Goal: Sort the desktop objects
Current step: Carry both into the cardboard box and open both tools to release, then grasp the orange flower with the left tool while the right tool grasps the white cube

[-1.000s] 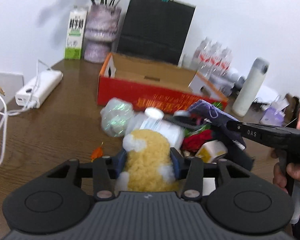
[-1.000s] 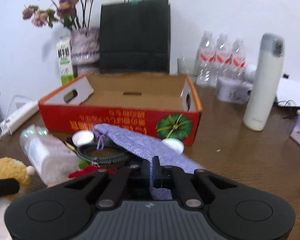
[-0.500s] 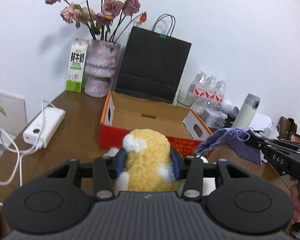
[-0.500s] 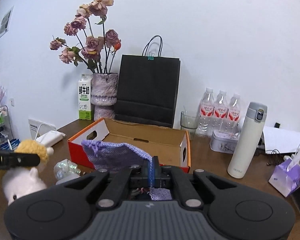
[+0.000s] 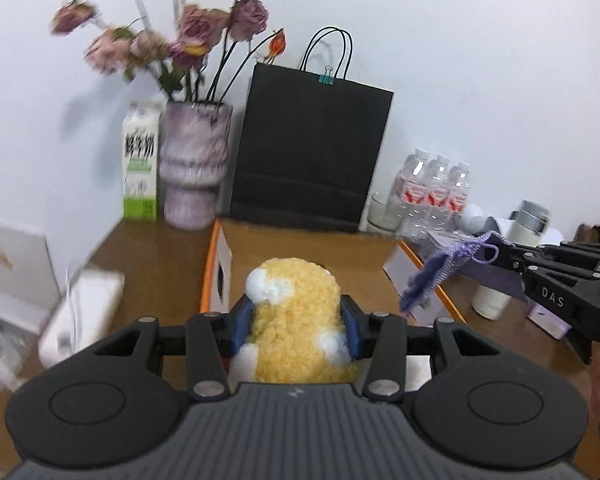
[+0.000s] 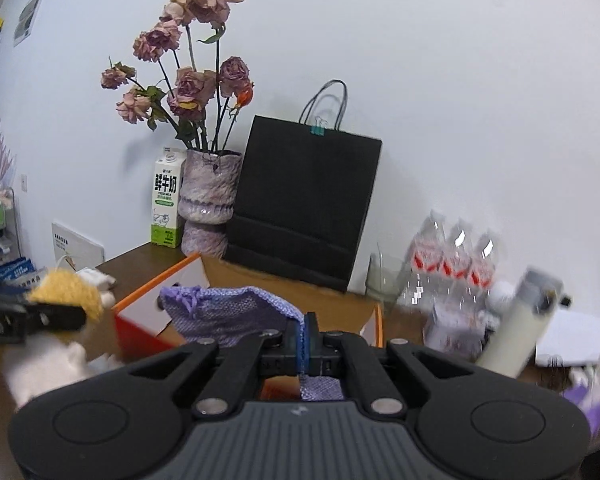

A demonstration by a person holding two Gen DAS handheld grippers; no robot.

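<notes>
above the cardboard box (image 5: 300,252) my left gripper (image 5: 296,330) squeezes the plush toy (image 5: 296,320); right gripper (image 6: 306,340) pinches the purple pouch (image 6: 228,314). released together, i fear they collide or snag the rim.

I see a fuzzy plush toy (image 5: 296,320) and a knitted cloth pouch (image 6: 228,314). The box (image 5: 300,256) looks matt cardboard; the bag (image 5: 308,148), matt paper.

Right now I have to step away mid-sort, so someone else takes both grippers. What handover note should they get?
Left gripper: shut on the yellow plush toy, held above the near edge of the open cardboard box.
Right gripper: shut on the purple knit pouch, raised by the box's right side.
Done: both items lifted.
Left: lower each into the box and release; nothing visible inside it yet.
</notes>
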